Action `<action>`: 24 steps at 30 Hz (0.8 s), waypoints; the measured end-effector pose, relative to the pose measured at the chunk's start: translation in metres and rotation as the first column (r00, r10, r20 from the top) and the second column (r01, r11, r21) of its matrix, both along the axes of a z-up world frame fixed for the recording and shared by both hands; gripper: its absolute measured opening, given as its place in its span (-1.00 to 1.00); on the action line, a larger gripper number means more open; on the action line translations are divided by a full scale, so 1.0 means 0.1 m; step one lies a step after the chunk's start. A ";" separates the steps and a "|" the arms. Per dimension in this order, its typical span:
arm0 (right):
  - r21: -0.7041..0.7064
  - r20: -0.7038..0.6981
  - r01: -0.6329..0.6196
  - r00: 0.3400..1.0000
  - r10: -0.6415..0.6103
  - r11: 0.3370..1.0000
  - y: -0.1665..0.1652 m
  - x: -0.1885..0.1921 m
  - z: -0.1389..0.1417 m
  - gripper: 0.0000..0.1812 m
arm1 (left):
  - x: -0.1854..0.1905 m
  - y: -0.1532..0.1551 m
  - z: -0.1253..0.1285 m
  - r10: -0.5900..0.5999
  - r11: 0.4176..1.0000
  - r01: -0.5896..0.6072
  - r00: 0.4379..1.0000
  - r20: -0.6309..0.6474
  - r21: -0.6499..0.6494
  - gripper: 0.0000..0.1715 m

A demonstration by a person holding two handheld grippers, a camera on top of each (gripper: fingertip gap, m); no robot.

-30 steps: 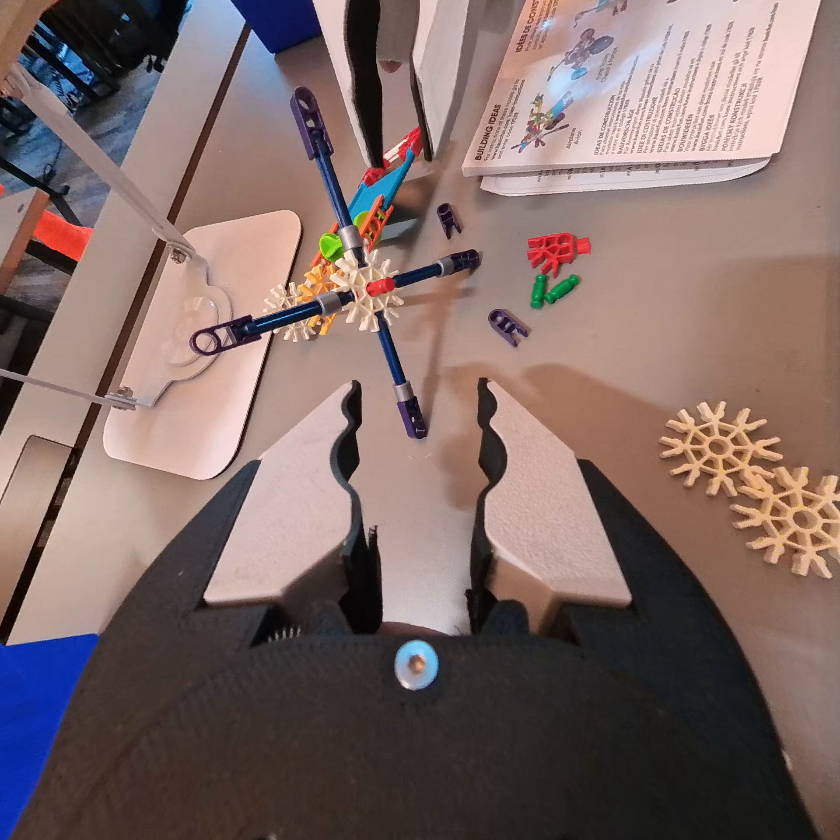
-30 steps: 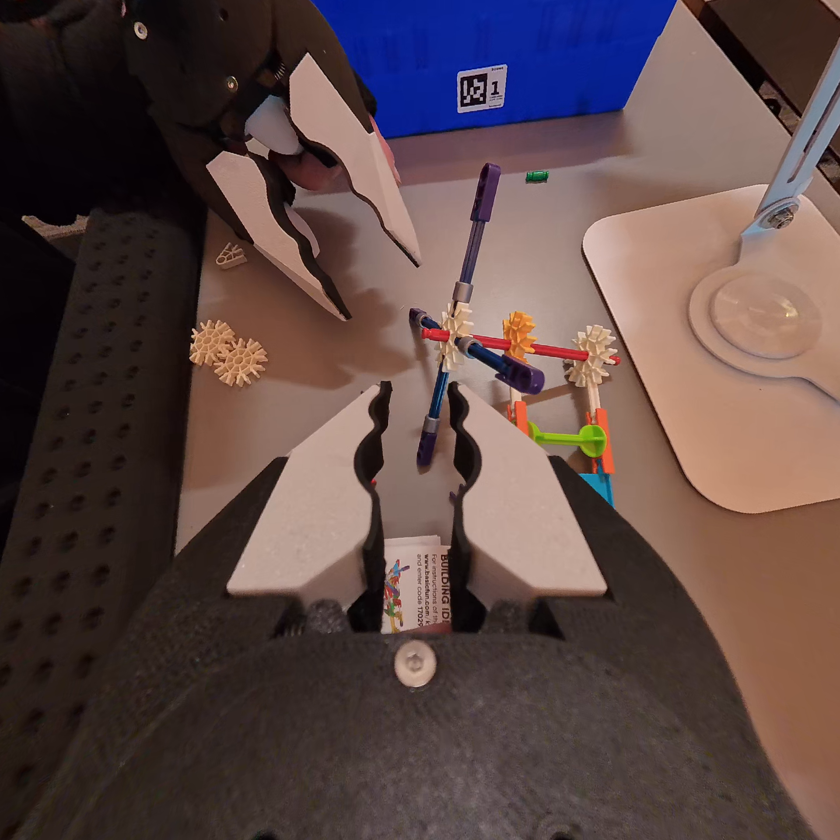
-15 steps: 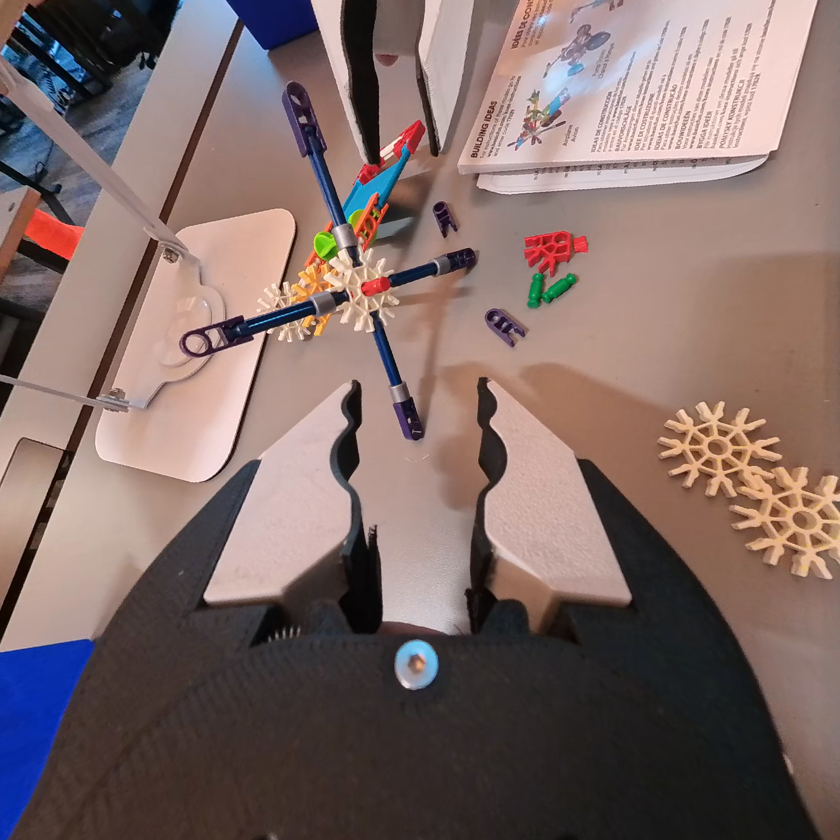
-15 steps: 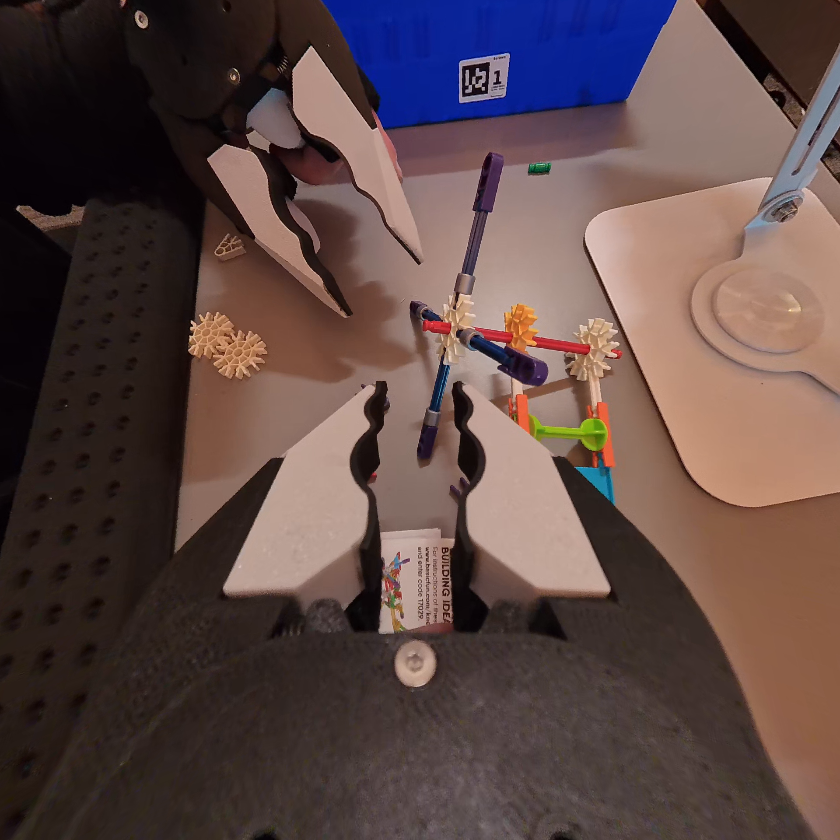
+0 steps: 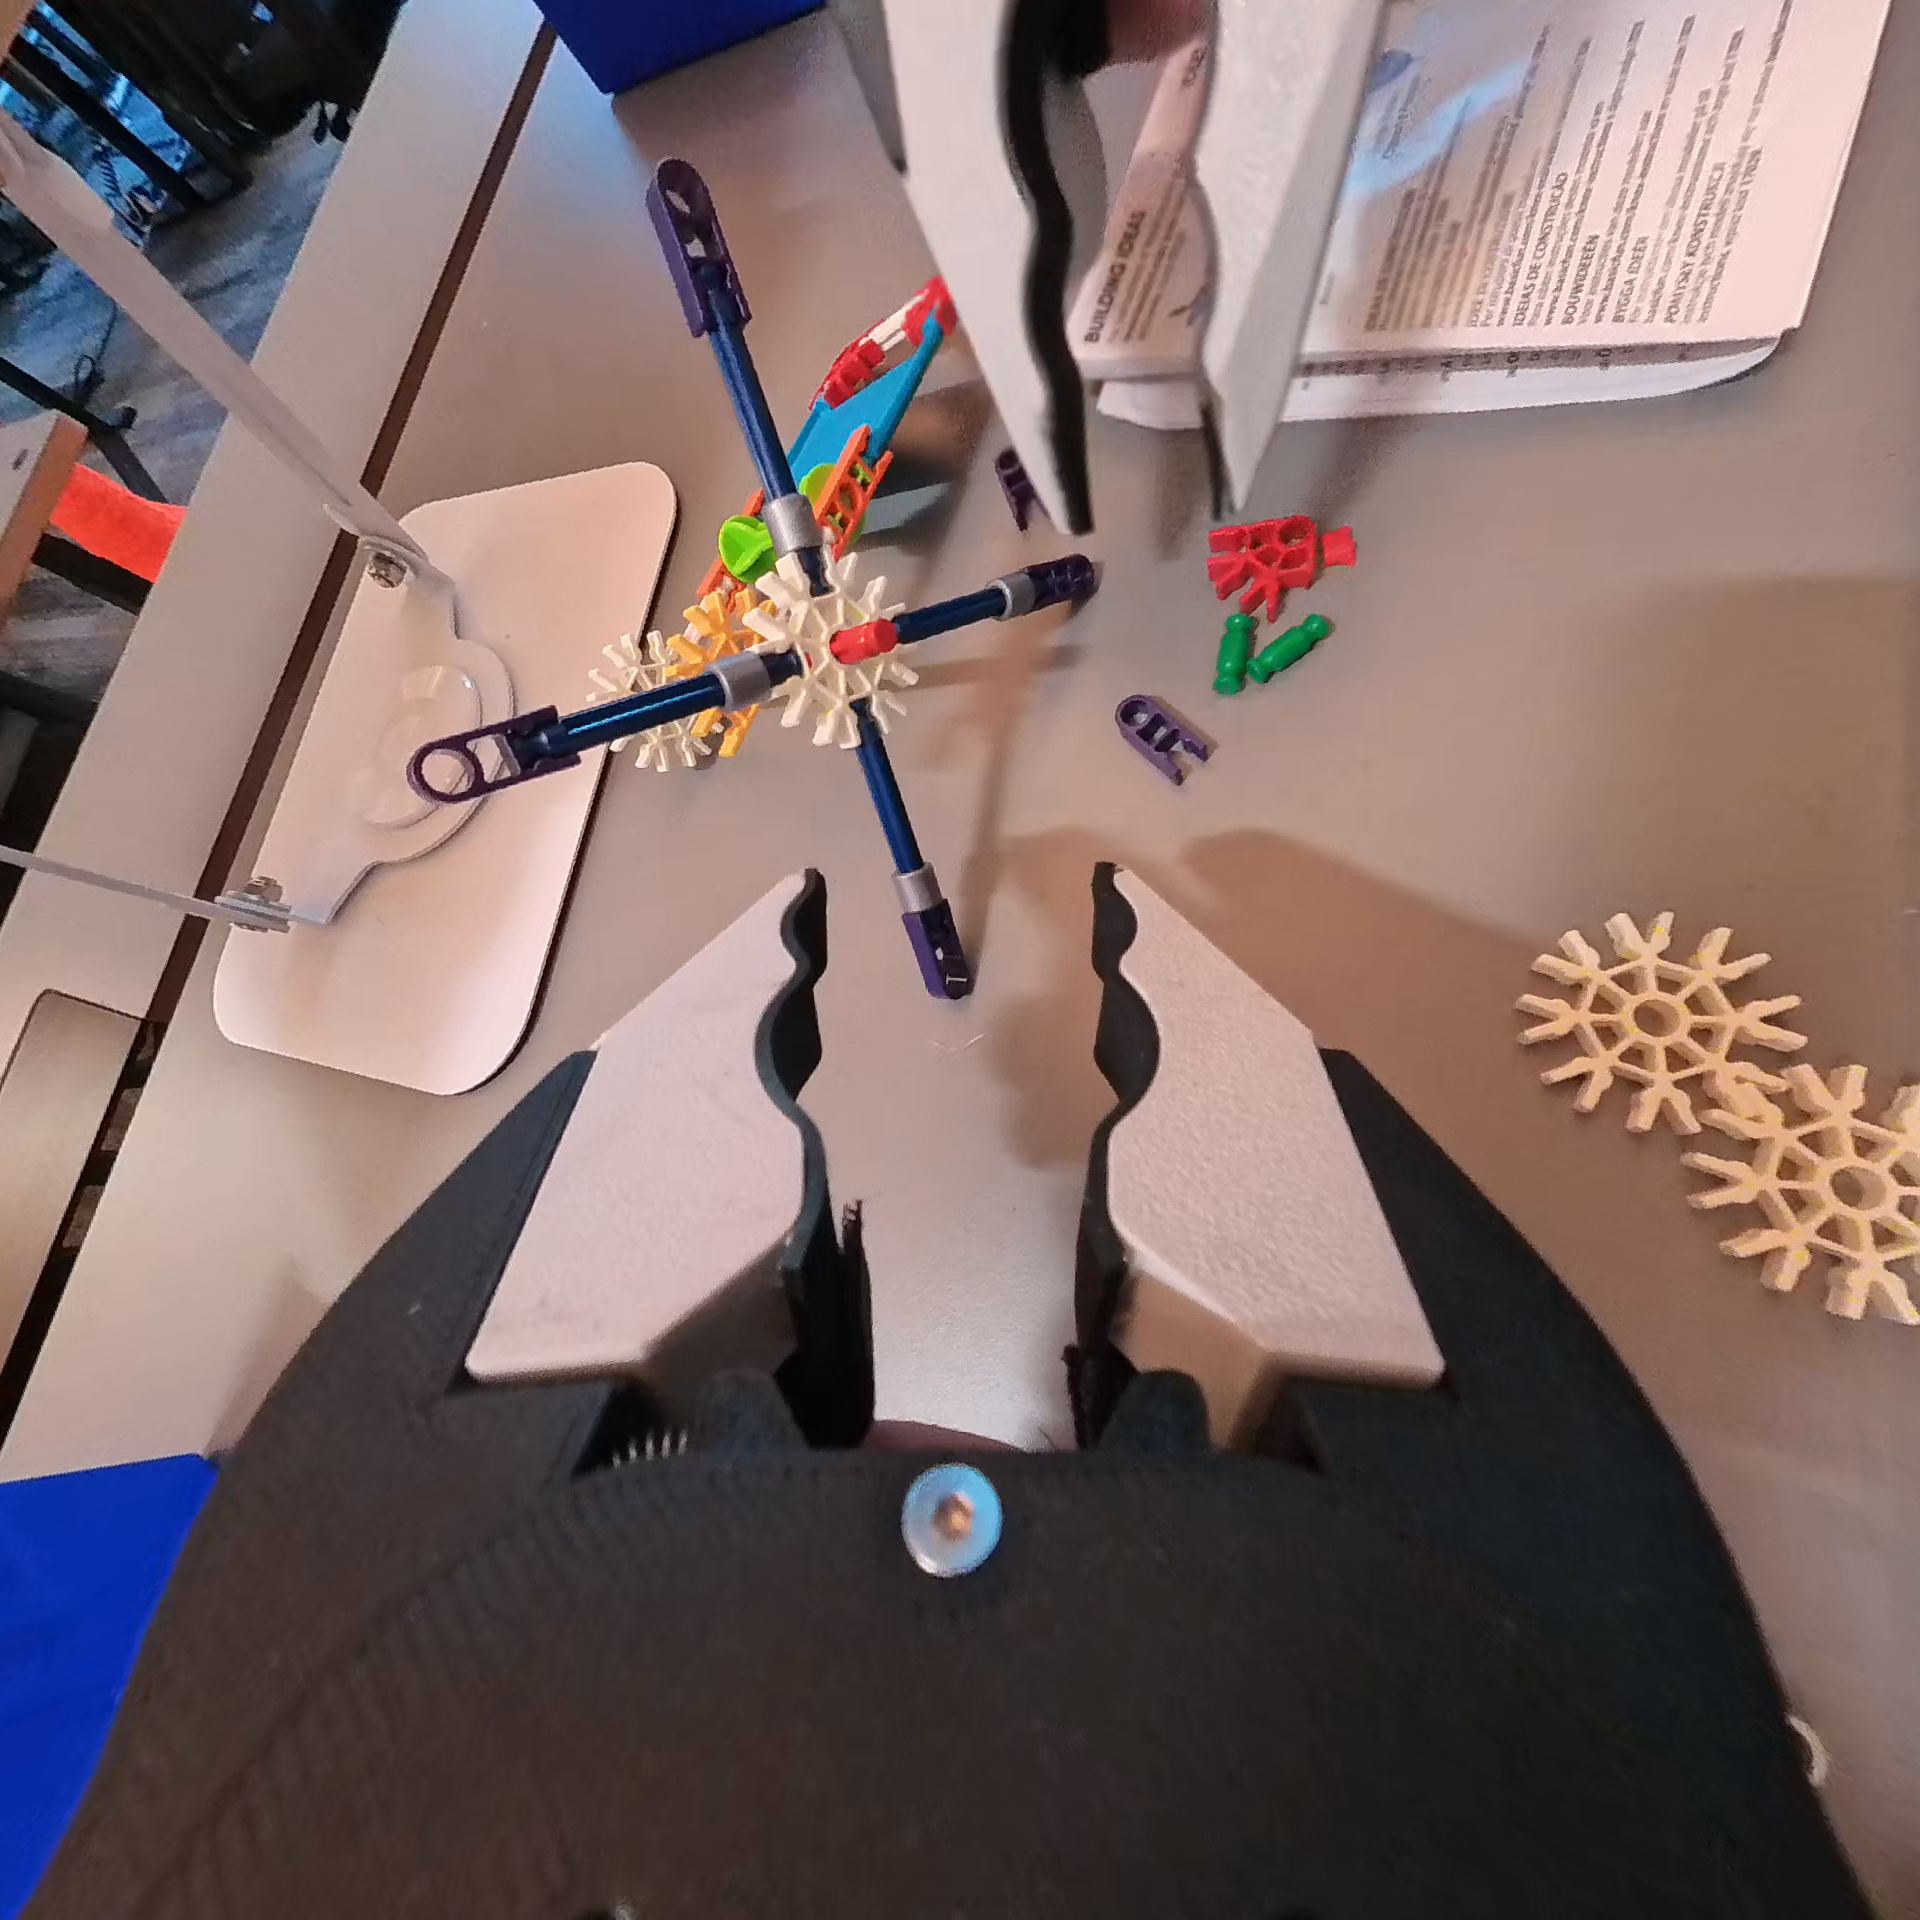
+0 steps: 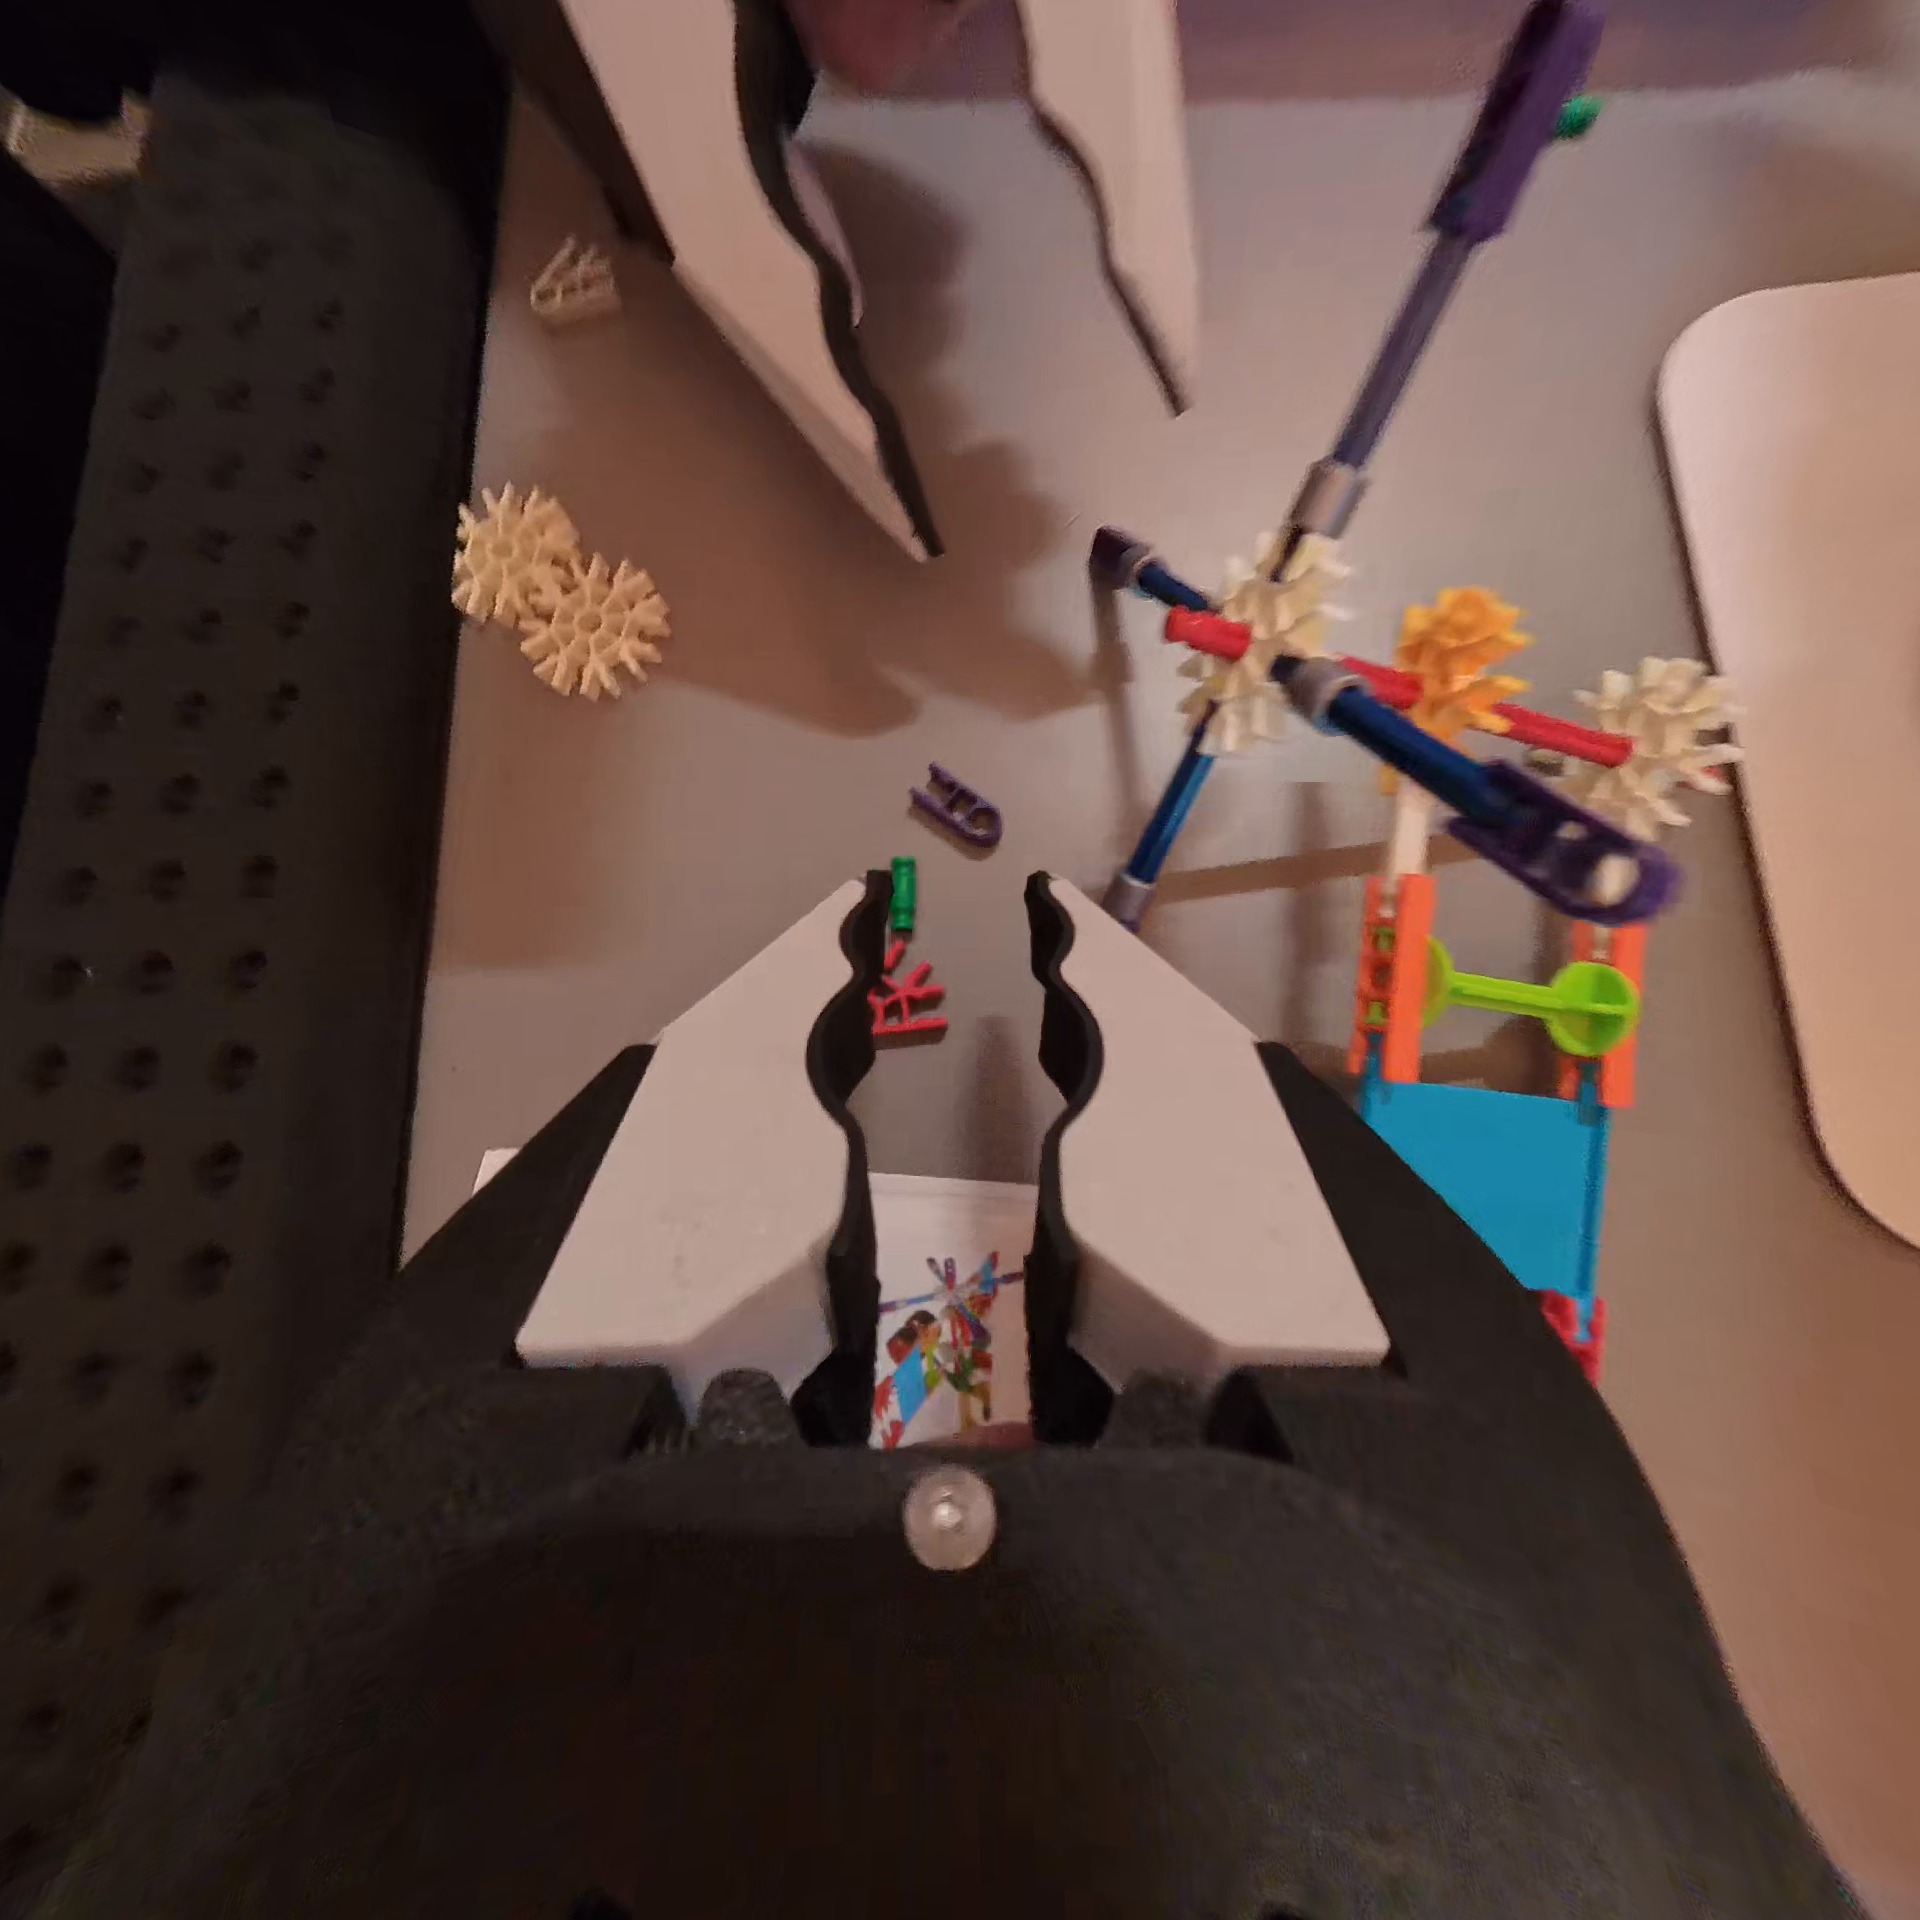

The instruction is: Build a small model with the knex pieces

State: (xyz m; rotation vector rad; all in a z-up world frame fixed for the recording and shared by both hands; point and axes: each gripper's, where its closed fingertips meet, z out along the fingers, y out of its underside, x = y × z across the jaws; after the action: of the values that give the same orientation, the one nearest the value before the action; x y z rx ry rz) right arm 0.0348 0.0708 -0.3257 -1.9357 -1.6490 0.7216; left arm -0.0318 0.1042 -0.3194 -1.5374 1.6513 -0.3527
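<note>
A toy windmill model, with a white snowflake hub (image 5: 836, 649) and blue rods with purple ends, stands on the grey table. My left gripper (image 5: 961, 883) is open and empty; the nearest purple rod end (image 5: 935, 951) lies just beyond its fingertips. My right gripper (image 6: 954, 891) is open and empty, low over loose pieces: a green rod (image 6: 902, 894) by its left fingertip, a red connector (image 6: 904, 1003) between the fingers, and a purple clip (image 6: 956, 810) just ahead. The hub (image 6: 1262, 655) is to its right. Each gripper shows in the other's view (image 5: 1153, 509) (image 6: 1049, 473).
Two cream snowflake connectors (image 5: 1652, 1023) lie to my left gripper's right. A printed booklet (image 5: 1558, 208) lies at the back. A white stand base (image 5: 436, 779) sits left of the model. A black perforated pad (image 6: 208, 727) borders the table. A blue bin (image 5: 675, 31) stands far back. The left gripper's tips are roughly 8 centimeters from the right gripper's. My left tips are roughly 5 centimeters from the white snowflake hub (image 5: 836, 649). The right camera catches it too, in the right wrist view (image 6: 1245, 624).
My right gripper has moved forward and left, off the blue rod end and down over the loose red, green and purple pieces. My left gripper has hardly moved.
</note>
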 end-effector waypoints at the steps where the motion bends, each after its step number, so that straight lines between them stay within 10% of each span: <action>1: 0.003 0.021 -0.013 1.000 0.013 1.000 -0.03 -0.01 -0.04 -0.72 | 0.00 0.00 0.00 0.000 1.000 0.000 1.000 0.000 0.000 -0.42; 24: 0.055 0.045 -0.013 0.999 0.011 0.998 0.04 0.02 -0.10 -1.00 | 0.01 0.20 0.11 0.099 0.995 -0.096 0.991 0.086 -0.031 -0.43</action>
State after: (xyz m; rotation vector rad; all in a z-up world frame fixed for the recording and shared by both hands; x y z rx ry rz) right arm 0.0367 0.0744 -0.3357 -1.9178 -1.6903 0.6357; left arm -0.0310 0.1239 -0.3085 -1.5941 1.5042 -0.3857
